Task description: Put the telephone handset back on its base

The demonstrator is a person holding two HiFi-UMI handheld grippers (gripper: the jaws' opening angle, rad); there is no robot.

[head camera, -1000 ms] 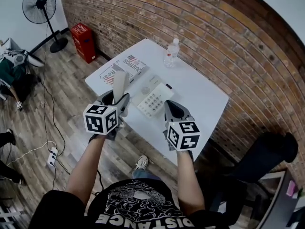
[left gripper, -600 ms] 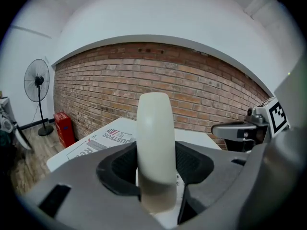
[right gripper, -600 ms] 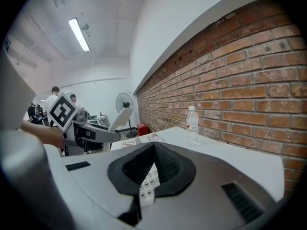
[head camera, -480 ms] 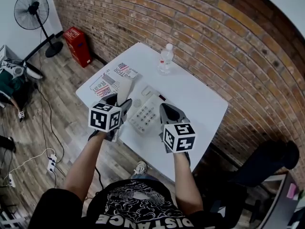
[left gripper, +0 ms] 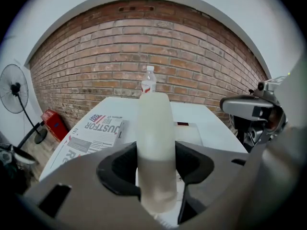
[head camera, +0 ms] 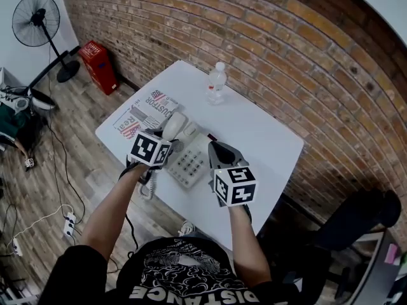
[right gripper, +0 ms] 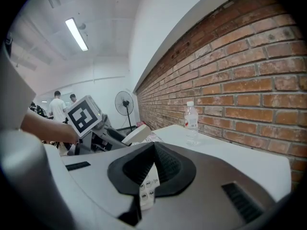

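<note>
1. From the head view, the left gripper (head camera: 163, 142) and its marker cube cover the lower end of the handset (left gripper: 154, 143) and the near left part of the base (head camera: 193, 162). I cannot tell whether the handset touches the cradle.
2. In the left gripper view the handset blocks most of the base, and only its far corner shows behind.
3. In the right gripper view, only a thin strip of keypad shows through the slit under the jaws.
4. The white cord (head camera: 147, 188) at the table (head camera: 267, 135) edge is hard to make out.
5. My left forearm reaches forward with the gripper tilted downward. Its jaws are clamped on the handset's sides, and the handset slants over the base's left side.
6. My right gripper (head camera: 217, 149) sits over the base's right edge, pointing across the table. Its jaws are pressed together and hold nothing.
7. A water bottle (head camera: 216, 82) stands well beyond the base, and a newspaper (head camera: 143, 112) lies to its left.
</note>
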